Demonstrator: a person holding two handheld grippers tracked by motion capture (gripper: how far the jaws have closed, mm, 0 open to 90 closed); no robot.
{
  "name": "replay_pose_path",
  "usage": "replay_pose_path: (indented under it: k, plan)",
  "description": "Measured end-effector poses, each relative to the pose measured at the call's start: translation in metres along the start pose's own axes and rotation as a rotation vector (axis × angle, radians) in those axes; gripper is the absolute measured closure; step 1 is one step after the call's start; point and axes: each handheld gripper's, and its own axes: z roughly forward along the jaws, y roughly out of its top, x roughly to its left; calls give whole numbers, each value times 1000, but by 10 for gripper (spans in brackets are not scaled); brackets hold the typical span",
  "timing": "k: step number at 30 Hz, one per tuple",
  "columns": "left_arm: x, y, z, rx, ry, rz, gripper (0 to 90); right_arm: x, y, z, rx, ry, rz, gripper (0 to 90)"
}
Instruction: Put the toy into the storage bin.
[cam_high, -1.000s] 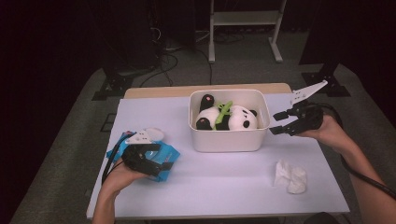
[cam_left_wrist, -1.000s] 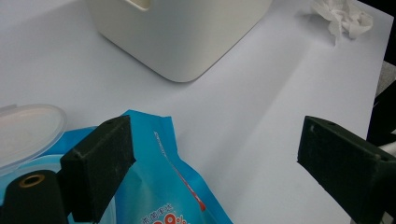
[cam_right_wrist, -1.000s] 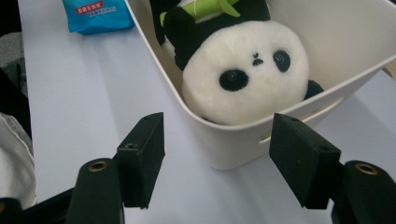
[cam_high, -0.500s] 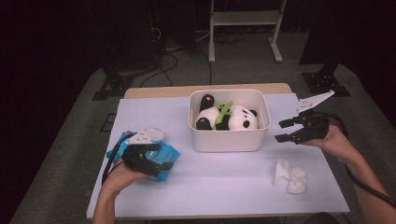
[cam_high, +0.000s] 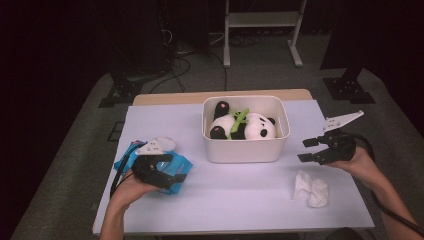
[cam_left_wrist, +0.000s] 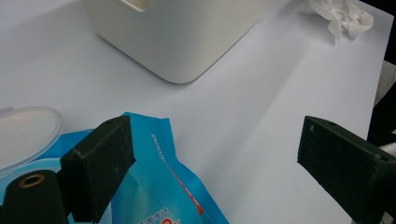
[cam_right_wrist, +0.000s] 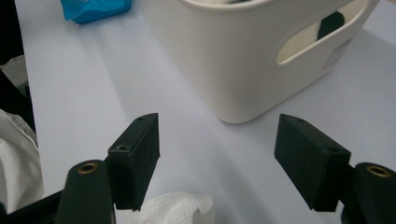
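On the white table (cam_high: 240, 190), the crumpled tissue (cam_high: 310, 188) is seen just below the right gripper (cam_high: 309, 150), whose empty jaws have just been opening.

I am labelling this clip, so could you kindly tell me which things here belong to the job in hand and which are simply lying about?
In hand:
- blue plastic wipes packet, under the open left tool
- crumpled white tissue, below the open right tool

Lying about:
- white plastic tub
- panda plush toy inside it

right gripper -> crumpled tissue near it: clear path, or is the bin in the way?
Probably yes. The right gripper hangs open and empty just above the crumpled tissue, with bare table between them. The white bin stands off to its side, not across the path.
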Motion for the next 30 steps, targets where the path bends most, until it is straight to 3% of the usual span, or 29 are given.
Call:
replay_pose_path:
  k: [21, 30]
  plan:
    - [-1, 0, 3, 3, -10, 7, 96, 7, -35, 6, -30, -15, 67, 283]
    - [-1, 1, 2, 1, -7, 12, 96, 13, -50, 9, -68, -12, 98, 274]
